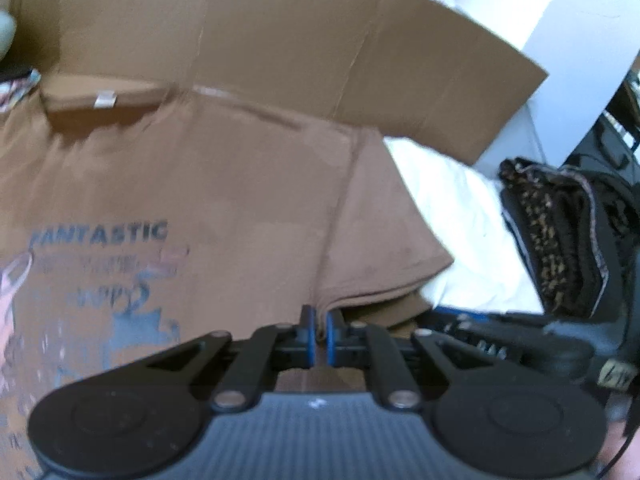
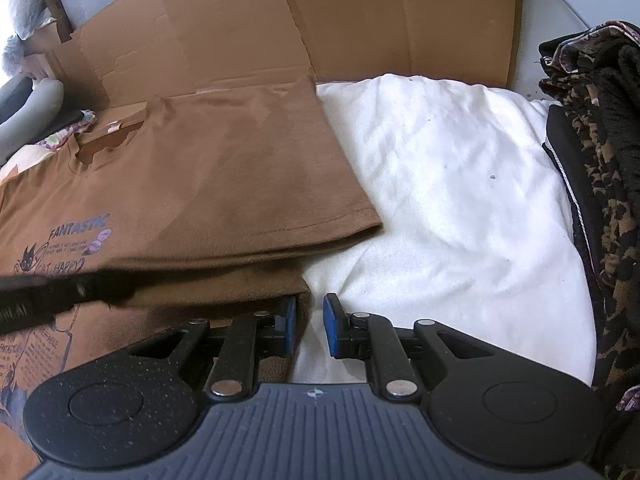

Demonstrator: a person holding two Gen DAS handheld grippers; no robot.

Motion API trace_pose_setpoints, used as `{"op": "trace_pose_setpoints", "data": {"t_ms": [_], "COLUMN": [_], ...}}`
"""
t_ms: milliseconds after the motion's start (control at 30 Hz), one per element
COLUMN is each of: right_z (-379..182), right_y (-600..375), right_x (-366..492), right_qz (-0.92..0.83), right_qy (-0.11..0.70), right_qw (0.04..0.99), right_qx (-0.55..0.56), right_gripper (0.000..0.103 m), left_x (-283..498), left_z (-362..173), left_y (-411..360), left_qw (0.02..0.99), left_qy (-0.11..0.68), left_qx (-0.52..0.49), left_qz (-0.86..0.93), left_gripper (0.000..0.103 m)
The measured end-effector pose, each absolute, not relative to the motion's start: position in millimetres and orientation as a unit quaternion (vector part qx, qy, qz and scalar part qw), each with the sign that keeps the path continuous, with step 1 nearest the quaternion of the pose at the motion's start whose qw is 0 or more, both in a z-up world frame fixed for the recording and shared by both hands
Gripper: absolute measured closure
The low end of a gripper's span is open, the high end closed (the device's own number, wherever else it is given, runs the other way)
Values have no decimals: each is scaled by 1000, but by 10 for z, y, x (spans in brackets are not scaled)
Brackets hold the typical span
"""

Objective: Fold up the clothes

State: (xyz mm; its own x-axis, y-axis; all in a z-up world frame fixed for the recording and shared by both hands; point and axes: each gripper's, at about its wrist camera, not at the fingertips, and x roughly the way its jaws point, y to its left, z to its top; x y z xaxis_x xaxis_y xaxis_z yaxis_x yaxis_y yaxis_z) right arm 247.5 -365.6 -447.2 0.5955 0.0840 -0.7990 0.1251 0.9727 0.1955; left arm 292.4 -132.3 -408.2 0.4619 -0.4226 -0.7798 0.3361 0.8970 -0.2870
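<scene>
Your left gripper [image 1: 319, 334] tilts down, jaws pinching the brown printed T-shirt [image 1: 192, 200]. Your right gripper [image 2: 310, 326] tilts down too, jaws slightly apart at the shirt's edge, over white cloth [image 2: 460, 200] beside flat brown cardboard [image 2: 360, 20].

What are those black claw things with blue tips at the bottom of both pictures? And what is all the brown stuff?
Those are two grabber tools, and a person holds one in each hand. Each has a small camera looking along its fingers, so you get one picture per tool. The left gripper is pinched nearly shut at the edge of a brown T-shirt with "FANTASTIC" printed on it; whether cloth is caught is hard to see. The right gripper has a gap between its blue pads, beside the shirt's edge. The shirt lies on a white sheet, with flat cardboard behind and dark patterned cloth at the side.
</scene>
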Motion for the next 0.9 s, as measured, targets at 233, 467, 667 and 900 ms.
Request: {"op": "trace_pose_setpoints", "data": {"t_ms": [233,467,667,900], "right_z": [-4478,-4435,-4348,-4316], "right_y": [-3709,-3792,-3917,-4030], "right_x": [2429,2273,2098,1998], "right_qz": [-4,3,5,-15], "right_qy": [445,445,428,421], "right_qw": [886,882,889,891], "right_qx": [131,154,164,169], "right_gripper": [83,80,79,79], "left_x": [2888,2903,2991,3091], "left_z": [-4036,-3793,-3816,-3913], "left_y": [-1302,-1443,-1770,-2196], "left_qw": [846,860,857,845], "left_qy": [476,426,411,400], "left_qx": [-11,19,28,57], "left_qz": [-238,-280,-308,-351], "left_gripper": [89,78,78,77]}}
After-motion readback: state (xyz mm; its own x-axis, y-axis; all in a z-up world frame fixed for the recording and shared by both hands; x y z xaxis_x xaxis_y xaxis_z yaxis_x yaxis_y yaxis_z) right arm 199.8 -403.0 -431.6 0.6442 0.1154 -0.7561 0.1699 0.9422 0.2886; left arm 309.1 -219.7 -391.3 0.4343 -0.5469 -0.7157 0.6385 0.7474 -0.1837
